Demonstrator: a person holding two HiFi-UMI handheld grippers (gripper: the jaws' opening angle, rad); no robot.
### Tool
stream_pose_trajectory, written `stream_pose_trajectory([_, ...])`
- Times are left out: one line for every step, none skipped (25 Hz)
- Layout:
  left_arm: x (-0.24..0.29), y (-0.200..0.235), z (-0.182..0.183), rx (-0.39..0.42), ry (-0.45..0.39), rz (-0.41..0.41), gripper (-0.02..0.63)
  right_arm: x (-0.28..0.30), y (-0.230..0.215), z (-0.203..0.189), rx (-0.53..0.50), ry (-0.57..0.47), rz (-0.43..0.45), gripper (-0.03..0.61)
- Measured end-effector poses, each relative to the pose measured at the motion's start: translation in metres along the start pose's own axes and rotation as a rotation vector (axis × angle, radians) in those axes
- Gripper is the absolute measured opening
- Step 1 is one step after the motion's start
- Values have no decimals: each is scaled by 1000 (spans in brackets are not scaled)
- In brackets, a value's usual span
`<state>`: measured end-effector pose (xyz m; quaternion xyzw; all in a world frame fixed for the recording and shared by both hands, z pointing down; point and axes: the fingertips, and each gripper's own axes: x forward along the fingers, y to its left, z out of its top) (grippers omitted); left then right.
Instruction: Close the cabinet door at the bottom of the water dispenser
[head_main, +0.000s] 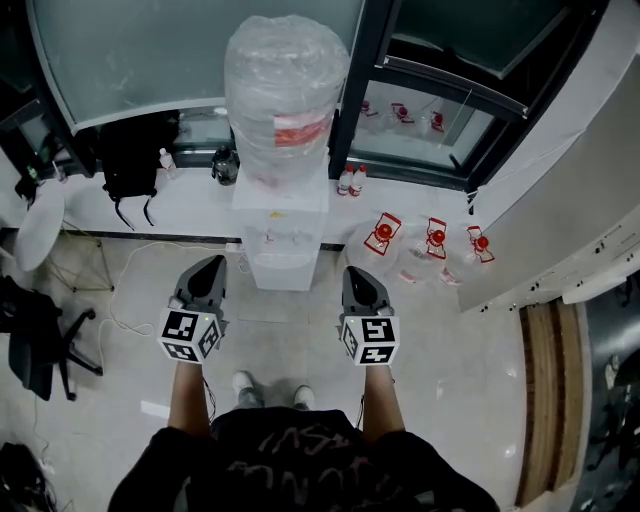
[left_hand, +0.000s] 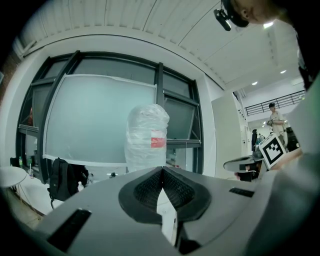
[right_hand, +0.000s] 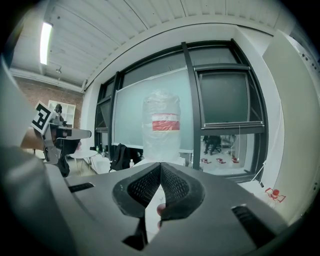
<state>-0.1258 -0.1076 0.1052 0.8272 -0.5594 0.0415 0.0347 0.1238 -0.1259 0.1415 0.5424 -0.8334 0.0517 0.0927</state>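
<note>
Dark-framed windows (head_main: 130, 50) and a pale tiled floor (head_main: 450, 380) surround the water dispenser (head_main: 283, 235), which stands just ahead of both jaws and between them. Its bottom cabinet door is hidden from view. The left gripper (head_main: 209, 264) and right gripper (head_main: 355, 272) each have their jaws pressed together, holding nothing.

A: What is the person wearing?
B: A black top (head_main: 300, 465) with faint pale lettering across the chest, and pale shoes (head_main: 245, 387).
A: And the tools in the hands?
B: The left gripper (head_main: 212, 264) and right gripper (head_main: 353, 273) match: smooth grey shells narrowing towards the tip. Each carries a white cube (head_main: 190, 335) printed with black square markers at the wrist end. Seen close, the jaws are lined with black, finely ribbed pads (left_hand: 145, 187), and dark rectangular slots (left_hand: 70, 228) are cut into the grey casing
</note>
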Motion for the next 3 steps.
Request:
stream_pose_trajectory([0, 0, 1, 1, -1, 1, 15, 0, -1, 1, 2, -3, 1, 12])
stream_pose_trajectory([1, 0, 3, 1, -2, 1, 15, 0, -2, 2, 2, -5, 1, 12])
stream_pose_trajectory([1, -1, 4, 1, -2, 2, 15, 0, -3, 3, 2, -7, 1, 12])
